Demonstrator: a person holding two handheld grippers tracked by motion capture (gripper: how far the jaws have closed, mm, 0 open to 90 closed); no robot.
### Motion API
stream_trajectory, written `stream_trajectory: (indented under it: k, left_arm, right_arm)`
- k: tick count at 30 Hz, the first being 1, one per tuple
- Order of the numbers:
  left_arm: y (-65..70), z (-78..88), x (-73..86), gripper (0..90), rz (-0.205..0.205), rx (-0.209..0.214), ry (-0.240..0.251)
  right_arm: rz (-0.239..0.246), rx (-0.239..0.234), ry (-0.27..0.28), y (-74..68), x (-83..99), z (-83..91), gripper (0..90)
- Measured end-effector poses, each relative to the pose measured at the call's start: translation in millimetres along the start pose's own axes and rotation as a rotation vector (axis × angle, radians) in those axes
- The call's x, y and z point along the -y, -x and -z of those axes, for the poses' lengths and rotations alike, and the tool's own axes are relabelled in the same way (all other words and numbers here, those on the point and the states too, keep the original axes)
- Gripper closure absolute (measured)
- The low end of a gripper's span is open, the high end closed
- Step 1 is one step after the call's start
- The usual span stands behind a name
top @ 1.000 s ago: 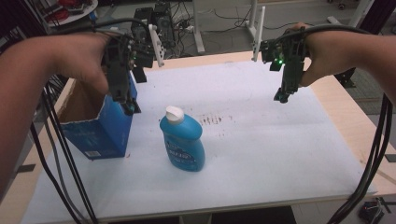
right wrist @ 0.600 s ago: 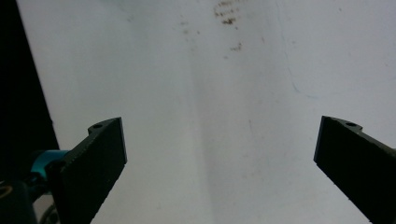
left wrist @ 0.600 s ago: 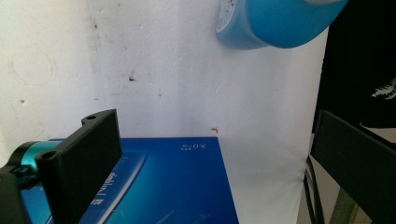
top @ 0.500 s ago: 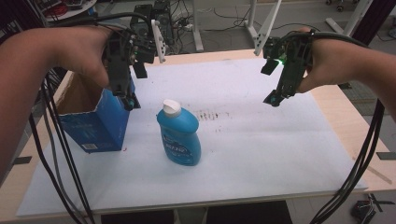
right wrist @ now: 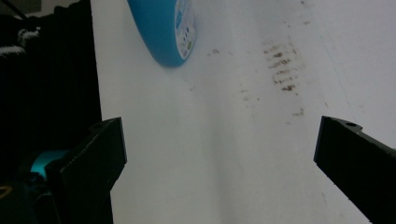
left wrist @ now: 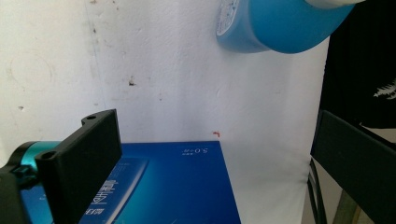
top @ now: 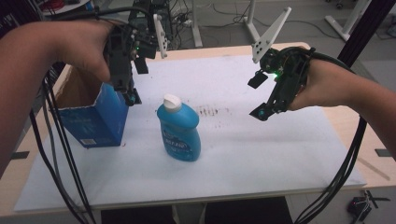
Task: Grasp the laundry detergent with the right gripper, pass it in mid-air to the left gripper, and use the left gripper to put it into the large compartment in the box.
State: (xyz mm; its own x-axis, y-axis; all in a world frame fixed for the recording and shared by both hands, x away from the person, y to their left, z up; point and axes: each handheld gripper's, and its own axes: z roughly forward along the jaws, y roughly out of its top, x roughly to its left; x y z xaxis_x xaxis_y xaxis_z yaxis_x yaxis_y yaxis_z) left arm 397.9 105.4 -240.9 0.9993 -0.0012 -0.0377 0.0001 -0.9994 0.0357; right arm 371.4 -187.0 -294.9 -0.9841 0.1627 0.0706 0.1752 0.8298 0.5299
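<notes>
Blue bottle [top: 179,130] upright on the white-covered desk [top: 280,154], between two raised grippers.

It stands ahead of the left gripper [top: 130,95], whose jaws are spread wide and empty above the open blue box [top: 93,116]. The right gripper [top: 261,112], well apart from the bottle, hangs over stained paper [right wrist: 282,65], jaws released.

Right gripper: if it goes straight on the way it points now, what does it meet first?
Probably the bare white sheet. The open right gripper points down at it; the bottle lies off to one side.
</notes>
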Motion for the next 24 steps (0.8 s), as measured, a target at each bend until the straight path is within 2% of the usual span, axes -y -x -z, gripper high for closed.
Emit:
stream_trajectory:
  k: [12, 18, 22, 24]
  left_arm:
    - [1.6, -0.9, 3.3, 1.8, 0.001, 0.001, 0.004]
    - [3.2, -2.3, 5.4, 1.8, 0.003, 0.003, 0.010]
    - [3.6, -3.4, 6.1, 1.8, 0.005, 0.004, 0.011]
    - [3.9, -2.9, 5.4, 1.8, 0.000, 0.003, 0.007]
  right_arm:
    - [-0.043, -0.018, 0.112, -16.5, 0.5, -48.0, 1.6]
    - [-0.068, -0.038, 0.145, -21.9, 4.2, -73.6, 1.6]
    - [-0.077, -0.038, 0.181, -25.8, 5.0, -86.0, 1.7]
    - [-0.075, -0.022, 0.188, -28.8, 3.6, -91.5, 1.7]
